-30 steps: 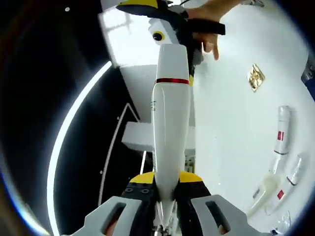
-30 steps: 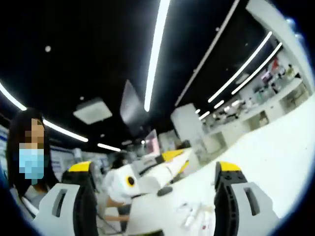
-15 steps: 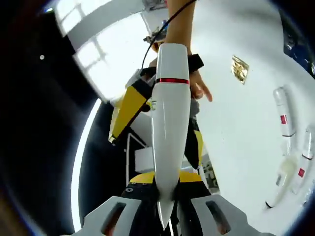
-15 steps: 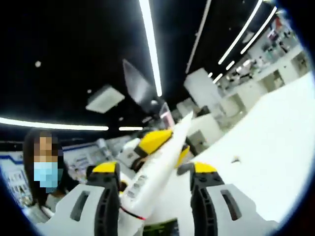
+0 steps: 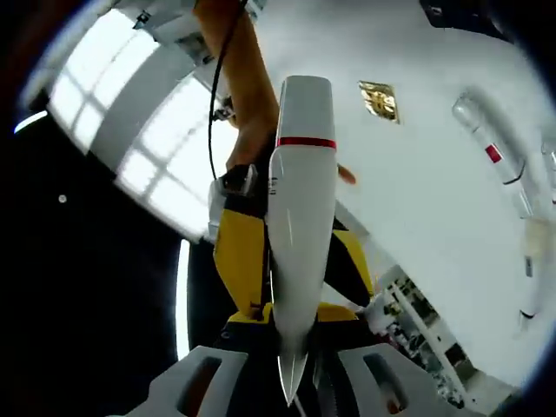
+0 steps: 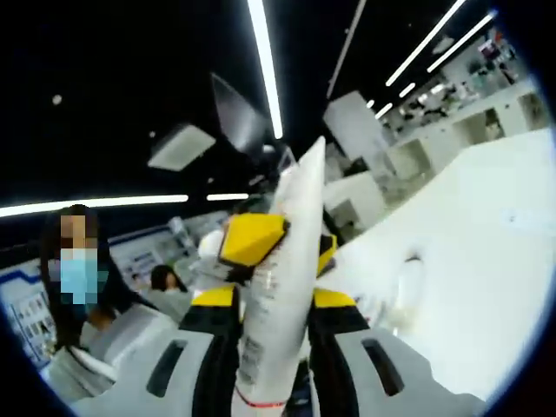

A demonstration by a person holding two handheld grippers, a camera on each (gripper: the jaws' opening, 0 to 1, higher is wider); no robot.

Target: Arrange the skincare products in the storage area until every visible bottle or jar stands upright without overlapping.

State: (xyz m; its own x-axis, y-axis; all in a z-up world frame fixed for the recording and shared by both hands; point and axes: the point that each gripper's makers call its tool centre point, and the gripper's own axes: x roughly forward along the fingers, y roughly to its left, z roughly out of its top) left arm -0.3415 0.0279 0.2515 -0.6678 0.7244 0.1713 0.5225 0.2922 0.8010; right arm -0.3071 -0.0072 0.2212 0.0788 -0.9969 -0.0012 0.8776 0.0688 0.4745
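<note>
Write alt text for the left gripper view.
A white tube with a red band is clamped between the left gripper jaws, its cap end pointing away. The right gripper closes on it too. More tubes lie on the white table.

The squeeze tube (image 5: 298, 226) is showing glossy white with one thin red band around it below its white cap; in the right gripper view the same tube (image 6: 282, 287) is carrying small dark print and a red line near its base. The left gripper (image 5: 295, 343) is wearing grey with yellow fingertips, and the right gripper (image 6: 269, 321) is matching it, grey and yellow. The table (image 5: 417, 200) is gleaming plain white. A gold foil packet (image 5: 379, 99) is glinting on it. Another white tube (image 5: 491, 152) is bearing a small red label.
</note>
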